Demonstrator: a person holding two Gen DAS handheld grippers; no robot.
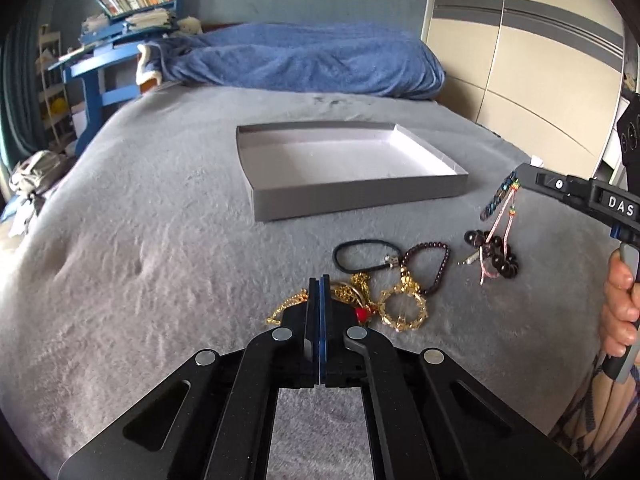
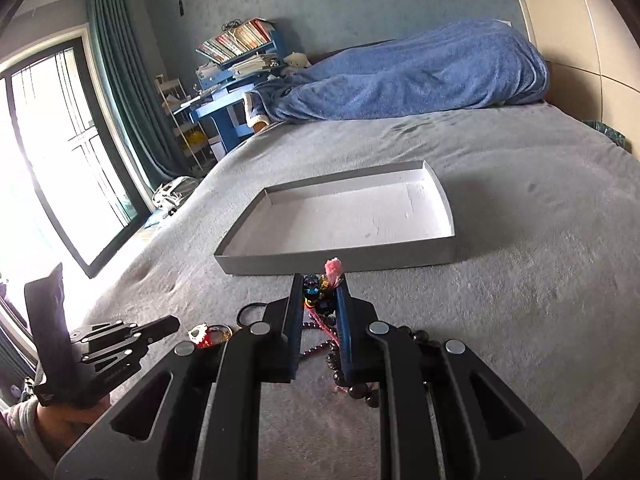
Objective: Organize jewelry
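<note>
Jewelry sits in a loose cluster on the grey bed cover (image 1: 120, 200), near edge, in front of the shallow grey tray (image 1: 352, 200). Tray holds nothing, white floor visible, nothing between it and the pile.

Count on the cover, left wrist view: one black hair tie (image 1: 366, 256), one dark red bead bracelet (image 1: 430, 270), one chunky dark bead bracelet (image 1: 500, 256), one round gold pendant (image 1: 404, 308), and a gold chain tangle (image 1: 352, 292) with a red piece (image 1: 362, 314) in it; can't separate how many chains.

Left gripper (image 1: 319, 280): jaws pressed flat together, nothing between them, tips over the gold tangle and hiding part of it.

Right gripper (image 2: 319, 292): clamped on one dark blue bead bracelet (image 1: 498, 200) with pink cords (image 1: 506, 232). Piece is lifted off the cover, cords dangling toward the chunky beads; whether the ends touch them, can't tell. Pink tassel (image 2: 334, 268) sticks up past the fingertips.

One right hand (image 1: 620, 312) on the handle at frame edge.

Background: blue blanket (image 1: 304, 60) bunched at the far end, blue desk (image 1: 100, 68) stacked with books, teal curtain (image 2: 124, 80) by the window, wardrobe doors (image 1: 520, 60) on the right.
</note>
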